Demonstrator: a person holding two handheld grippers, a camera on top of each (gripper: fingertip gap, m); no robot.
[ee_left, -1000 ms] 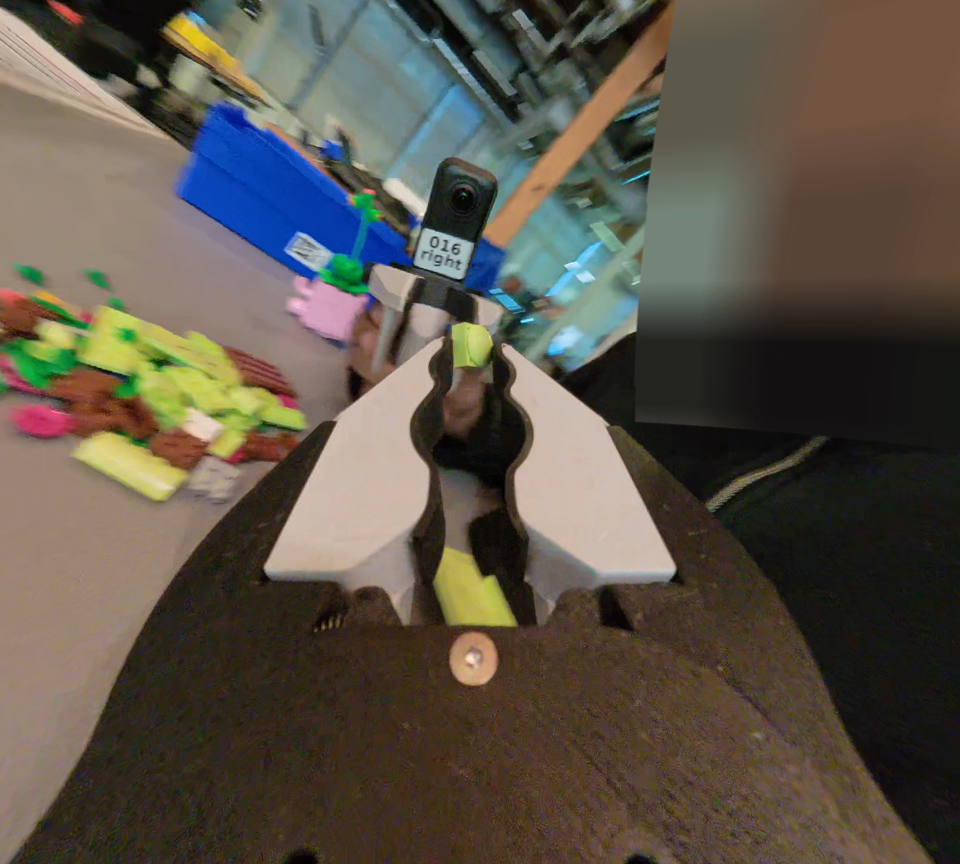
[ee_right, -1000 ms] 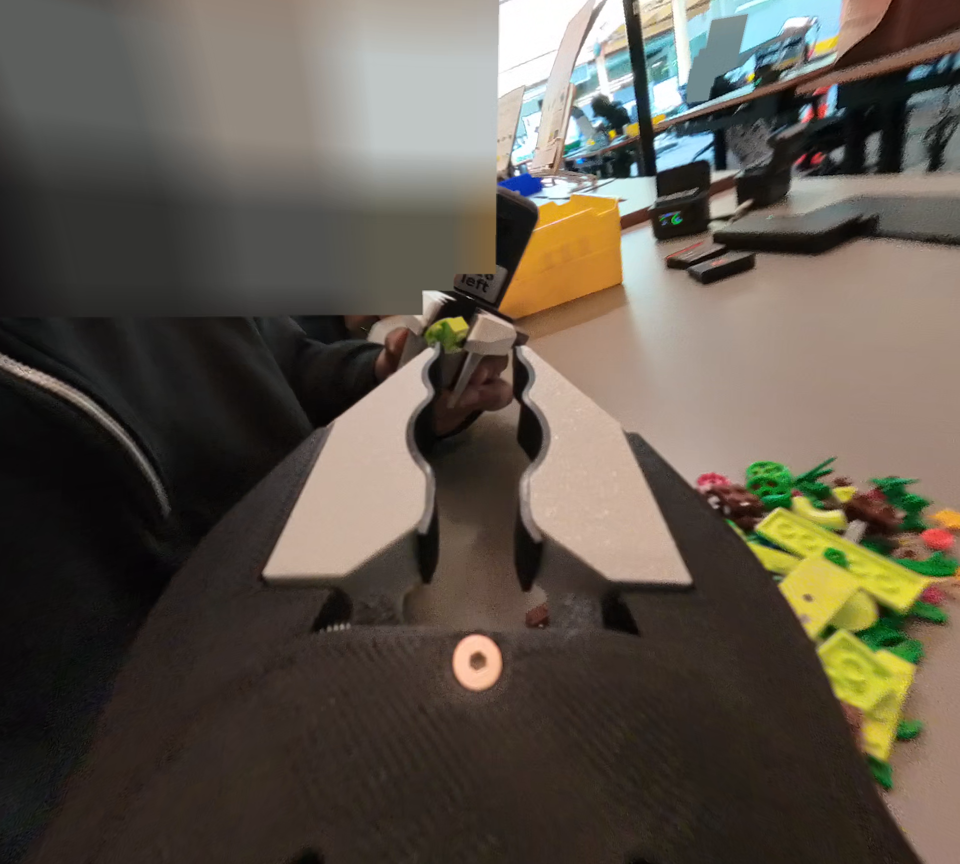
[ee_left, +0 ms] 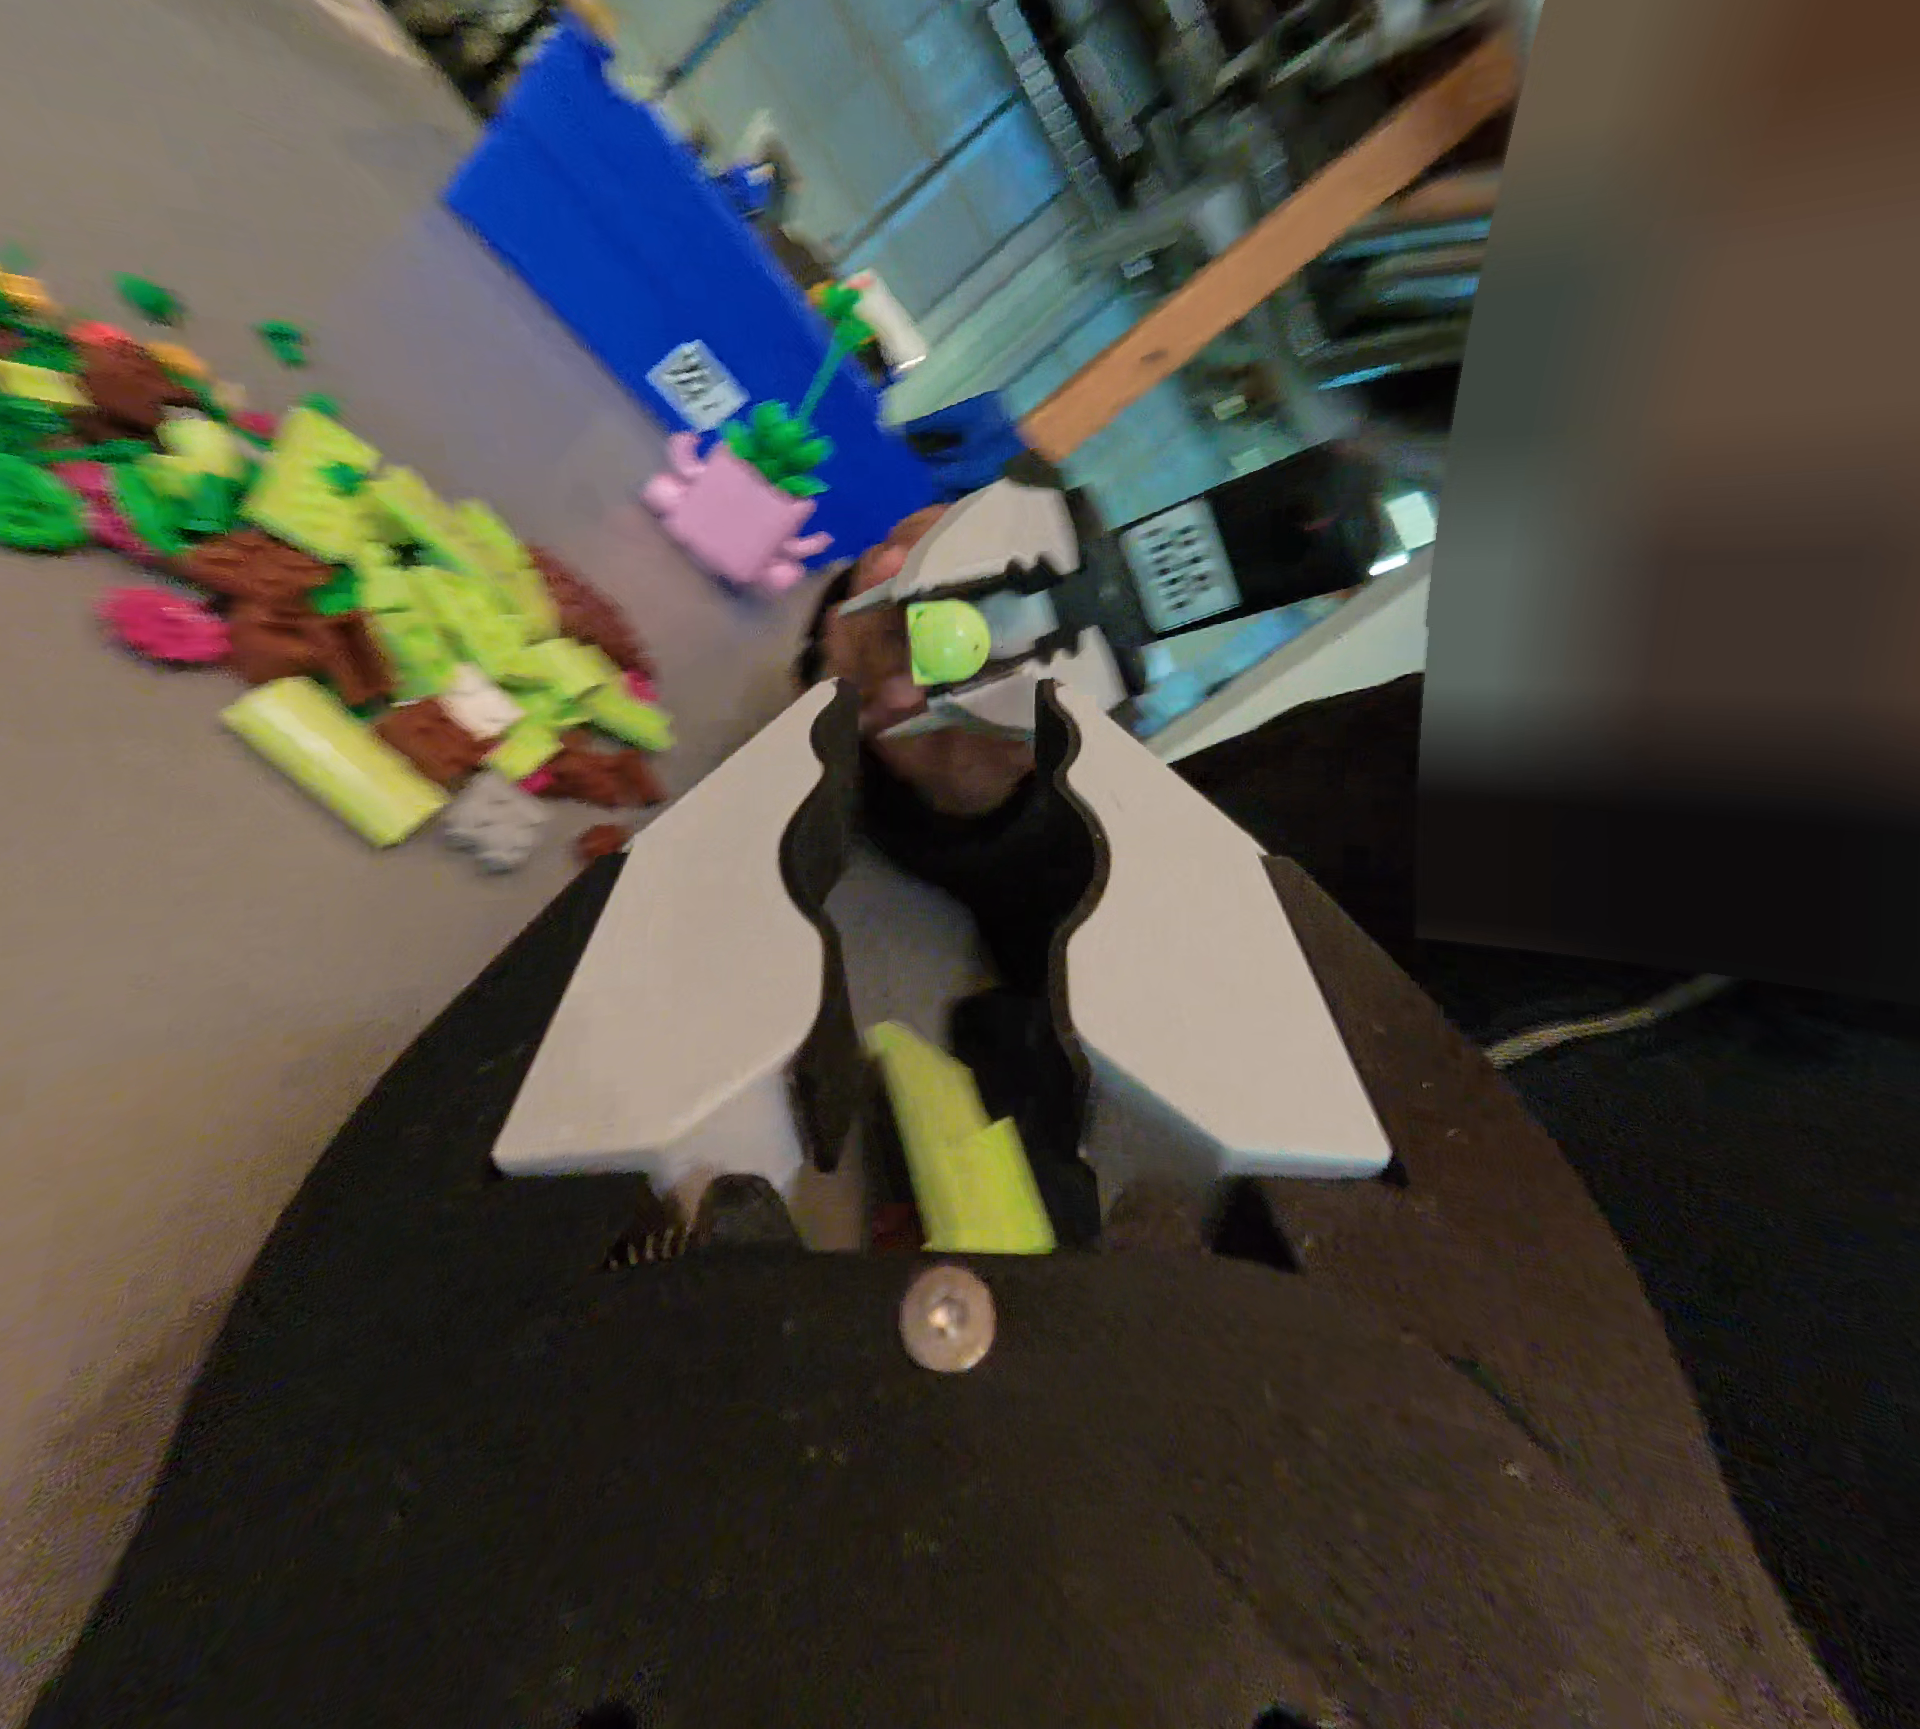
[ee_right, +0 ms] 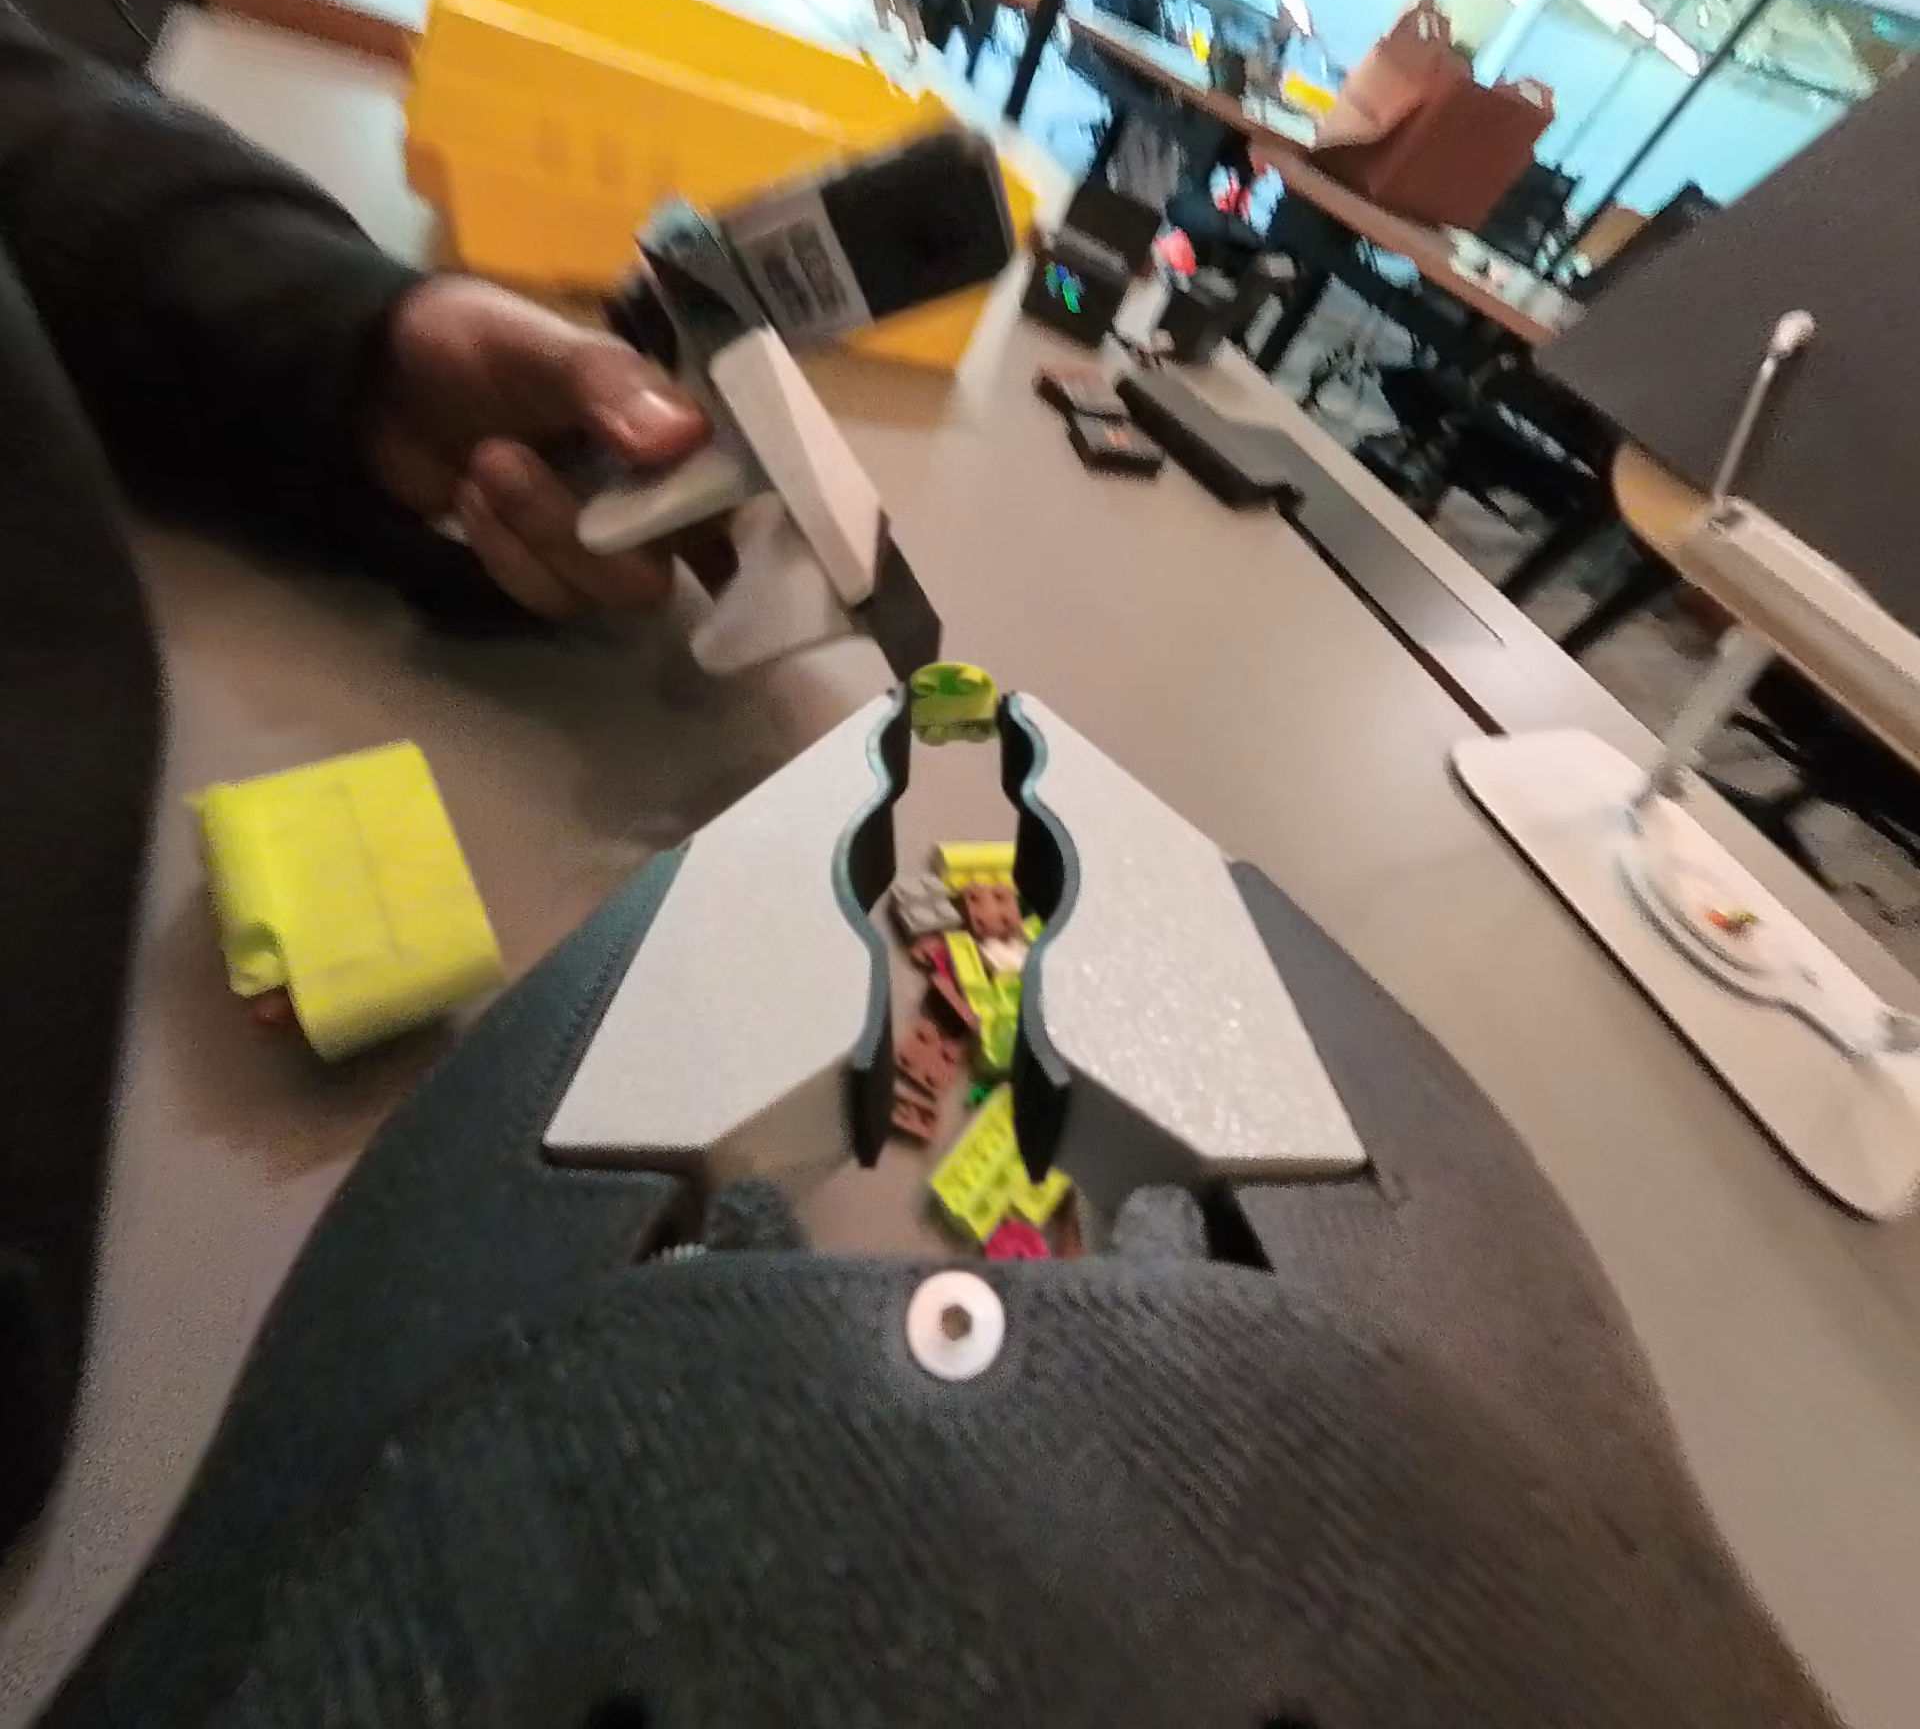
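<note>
The small lime piece (ee_right: pixel 954 700) has passed into the right gripper (ee_right: pixel 954 713), now clamped on it, as the left gripper (ee_left: pixel 940 713) stands apart, empty.

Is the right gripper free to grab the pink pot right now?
Probably not: the right gripper is shut on a small lime piece. The pink pot itself stands in the open, apart from the brick pile.

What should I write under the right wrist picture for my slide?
The right gripper pinches a small round lime-green piece above the grey table, with the left gripper close behind.
</note>
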